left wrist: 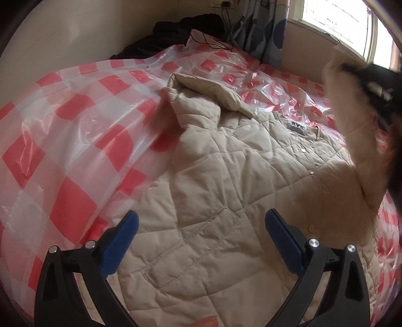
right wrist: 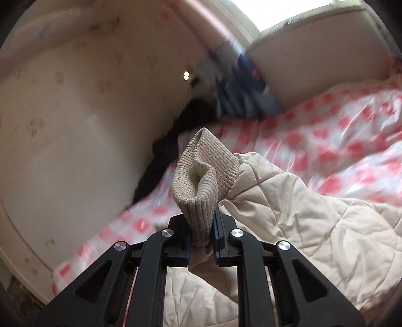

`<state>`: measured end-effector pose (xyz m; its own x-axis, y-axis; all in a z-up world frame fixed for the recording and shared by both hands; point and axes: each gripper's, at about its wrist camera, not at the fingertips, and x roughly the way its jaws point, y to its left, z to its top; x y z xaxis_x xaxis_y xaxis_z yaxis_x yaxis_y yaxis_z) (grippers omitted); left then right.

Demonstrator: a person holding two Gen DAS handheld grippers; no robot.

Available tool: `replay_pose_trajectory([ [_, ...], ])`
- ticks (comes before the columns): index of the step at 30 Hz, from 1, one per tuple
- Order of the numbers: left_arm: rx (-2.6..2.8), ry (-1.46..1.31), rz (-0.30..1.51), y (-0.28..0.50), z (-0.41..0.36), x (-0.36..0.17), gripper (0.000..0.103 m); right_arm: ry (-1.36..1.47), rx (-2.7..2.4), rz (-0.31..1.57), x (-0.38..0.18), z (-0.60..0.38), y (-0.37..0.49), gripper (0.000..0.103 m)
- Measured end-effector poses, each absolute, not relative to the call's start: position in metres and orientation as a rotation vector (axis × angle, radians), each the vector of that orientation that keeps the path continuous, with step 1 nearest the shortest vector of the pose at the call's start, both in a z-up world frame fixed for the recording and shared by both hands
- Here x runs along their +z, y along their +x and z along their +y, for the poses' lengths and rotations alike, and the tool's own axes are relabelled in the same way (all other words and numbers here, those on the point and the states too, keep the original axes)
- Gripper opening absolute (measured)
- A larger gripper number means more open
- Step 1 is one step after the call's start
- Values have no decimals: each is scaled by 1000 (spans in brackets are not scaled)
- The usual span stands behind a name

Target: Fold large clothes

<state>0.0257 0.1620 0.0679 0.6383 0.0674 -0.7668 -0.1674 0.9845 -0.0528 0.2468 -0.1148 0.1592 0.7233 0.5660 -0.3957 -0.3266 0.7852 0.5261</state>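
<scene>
The right gripper has its fingers closed on the ribbed knit cuff of a sleeve, so the pads are nearly buried in fabric. In the left wrist view this gripper is only a dark blur at the right edge, and the raised sleeve it holds is smeared by motion. The left gripper hangs with its blue fingers spread wide and empty above the lower part of the beige quilted jacket.

The jacket lies spread on a bed under a glossy red-and-white checked plastic sheet. Its other sleeve is folded across near the collar, where a small label is too blurred to read. A dark heap of clothing sits at the bed's far corner against the wall, beside a blue-grey curtain and a bright window.
</scene>
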Motion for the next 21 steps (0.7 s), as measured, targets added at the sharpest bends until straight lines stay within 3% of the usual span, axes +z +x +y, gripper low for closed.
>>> replay_pose_trajectory([
  [3, 140, -140, 865, 26, 169, 69, 97, 387, 521, 724, 94, -58, 272, 13],
  [7, 146, -143, 865, 26, 173, 70, 97, 321, 522, 1035, 0, 2, 294, 24],
  [8, 146, -145, 867, 26, 173, 69, 97, 307, 524, 1039, -5, 7, 290, 26],
  [11, 139, -149, 865, 26, 173, 69, 97, 374, 583, 948, 17, -14, 275, 38],
  [14, 127, -140, 858, 27, 167, 70, 97, 358, 524, 783, 67, -66, 241, 58],
  [18, 69, -123, 831, 41, 148, 77, 97, 261, 303, 720, 98, -152, 210, 61],
  [21, 39, -38, 778, 75, 114, 91, 97, 247, 181, 769, 81, -212, 209, 61],
])
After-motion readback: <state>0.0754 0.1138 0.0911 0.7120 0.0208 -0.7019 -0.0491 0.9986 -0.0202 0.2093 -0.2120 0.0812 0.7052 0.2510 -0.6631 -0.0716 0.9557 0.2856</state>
